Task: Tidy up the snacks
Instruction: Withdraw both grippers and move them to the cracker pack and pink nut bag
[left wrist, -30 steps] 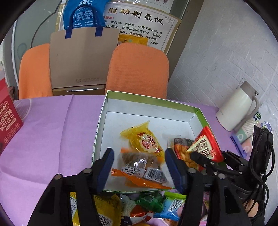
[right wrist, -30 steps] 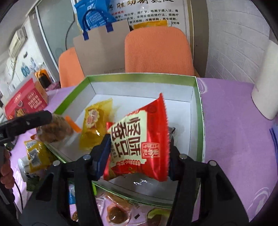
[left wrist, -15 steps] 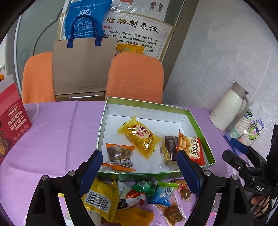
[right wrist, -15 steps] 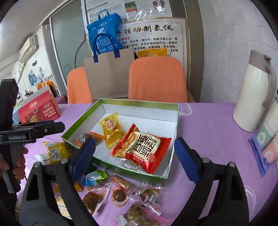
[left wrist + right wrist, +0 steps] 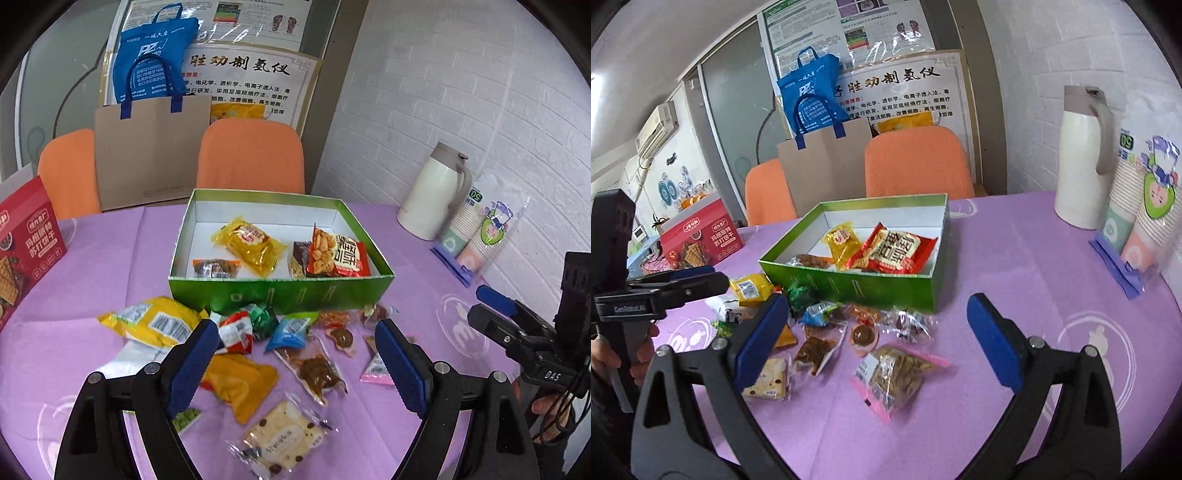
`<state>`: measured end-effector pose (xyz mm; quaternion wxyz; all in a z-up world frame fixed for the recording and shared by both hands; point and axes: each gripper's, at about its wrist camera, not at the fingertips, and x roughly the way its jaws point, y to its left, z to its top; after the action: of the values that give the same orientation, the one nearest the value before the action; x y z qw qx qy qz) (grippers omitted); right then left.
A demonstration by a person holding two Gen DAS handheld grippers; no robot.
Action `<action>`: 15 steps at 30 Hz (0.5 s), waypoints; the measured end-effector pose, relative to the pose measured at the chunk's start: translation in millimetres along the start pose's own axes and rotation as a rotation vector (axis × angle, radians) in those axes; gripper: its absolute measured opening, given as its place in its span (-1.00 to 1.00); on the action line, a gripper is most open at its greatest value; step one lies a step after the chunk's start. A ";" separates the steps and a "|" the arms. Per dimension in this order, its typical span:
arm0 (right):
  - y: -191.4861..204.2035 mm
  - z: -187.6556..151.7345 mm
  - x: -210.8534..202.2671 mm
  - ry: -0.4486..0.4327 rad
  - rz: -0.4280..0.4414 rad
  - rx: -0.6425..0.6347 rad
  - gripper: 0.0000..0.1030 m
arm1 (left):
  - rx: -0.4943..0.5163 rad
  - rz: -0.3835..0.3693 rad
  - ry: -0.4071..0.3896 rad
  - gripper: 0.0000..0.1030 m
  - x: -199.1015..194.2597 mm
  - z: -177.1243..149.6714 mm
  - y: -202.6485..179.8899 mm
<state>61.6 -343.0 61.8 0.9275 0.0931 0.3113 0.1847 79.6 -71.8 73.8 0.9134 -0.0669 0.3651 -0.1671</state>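
A green box with a white inside stands mid-table, also seen in the right wrist view. In it lie a yellow packet, a red packet and a brown snack with orange ends. Loose snacks are scattered in front of the box, among them a yellow packet, a cookie packet and a pink-edged packet. My left gripper hangs open above the loose pile with nothing in it. My right gripper is also over the pile, its jaws still opening and nothing between them.
A white jug and a sleeve of paper cups stand at the right by the brick wall. A red biscuit box sits at the left edge. Two orange chairs and a brown paper bag stand behind the table.
Both grippers have pulled back from the box toward the near edge. The left one let go of the brown snack, the right one of the red packet; both lie in the box.
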 end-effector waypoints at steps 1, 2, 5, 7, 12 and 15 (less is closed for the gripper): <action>-3.2 -9.3 -0.4 0.008 0.003 0.022 0.89 | -0.006 -0.005 0.008 0.73 -1.4 -8.1 0.8; -6.5 -17.9 -0.6 0.016 0.007 0.046 0.89 | -0.008 -0.011 0.015 0.73 -3.8 -17.5 1.6; -14.6 -39.6 8.3 0.070 0.012 0.098 0.89 | -0.008 -0.008 0.059 0.73 -4.6 -44.3 6.4; -15.9 -46.8 18.2 0.107 0.005 0.109 0.78 | -0.010 0.005 0.095 0.73 -1.9 -59.7 10.3; -9.3 -48.6 46.3 0.157 -0.006 0.104 0.71 | -0.026 0.016 0.160 0.73 2.7 -88.1 22.4; -6.6 -45.4 63.3 0.171 -0.036 0.094 0.70 | -0.046 0.017 0.172 0.73 3.4 -95.9 29.3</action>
<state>82.5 -321.1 -10.3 0.8954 0.1151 0.3992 0.1605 23.3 -45.6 -5.0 0.8783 -0.0702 0.4463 -0.1561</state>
